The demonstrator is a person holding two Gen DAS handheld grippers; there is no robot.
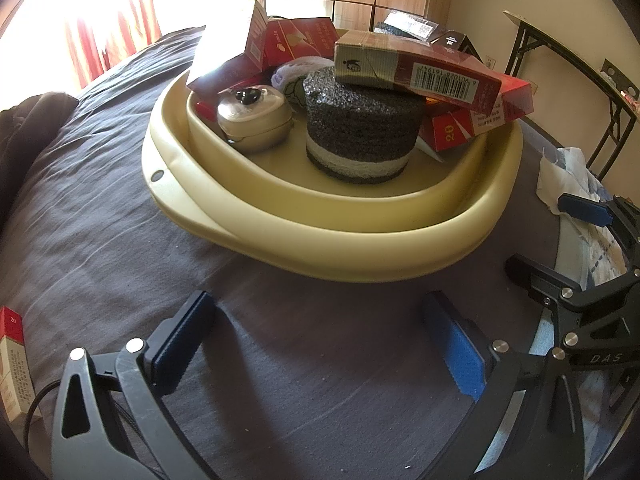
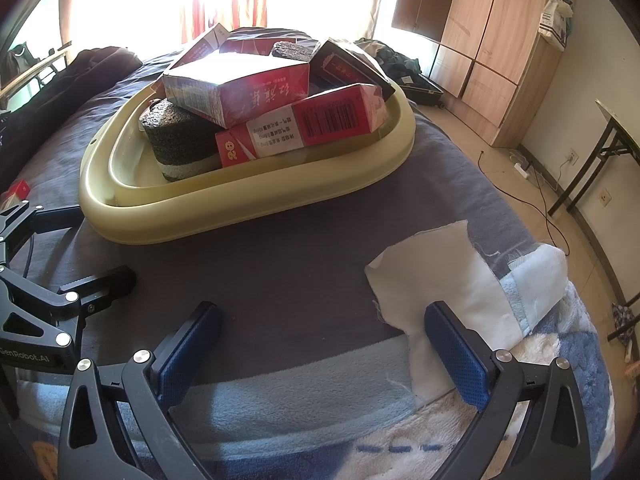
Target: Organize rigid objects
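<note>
- My left gripper (image 1: 320, 344): jaws wide, holding nothing, low over the grey bedsheet (image 1: 100, 216).
- My right gripper (image 2: 320, 352): jaws wide, empty, one finger over a white cloth (image 2: 436, 280).
- Boxes (image 2: 248, 92) sit piled in the cream basin (image 2: 248, 204) ahead.

I see a smooth, semi-gloss plastic basin (image 1: 280, 220) at centre frame. Glossy cardboard cartons (image 2: 256, 92) and a rough foam block (image 1: 360, 136) fill it.

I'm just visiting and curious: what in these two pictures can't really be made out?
- Window area, left wrist view: washed out by glare.
- Red-and-white box, left wrist view: cut off by the left edge.
- Bottom of the yellow basin, right wrist view: hidden under the piled boxes.
- Cylindrical sponge, right wrist view: partly covered by those boxes.
- Small print on the boxes: too small to read.
</note>
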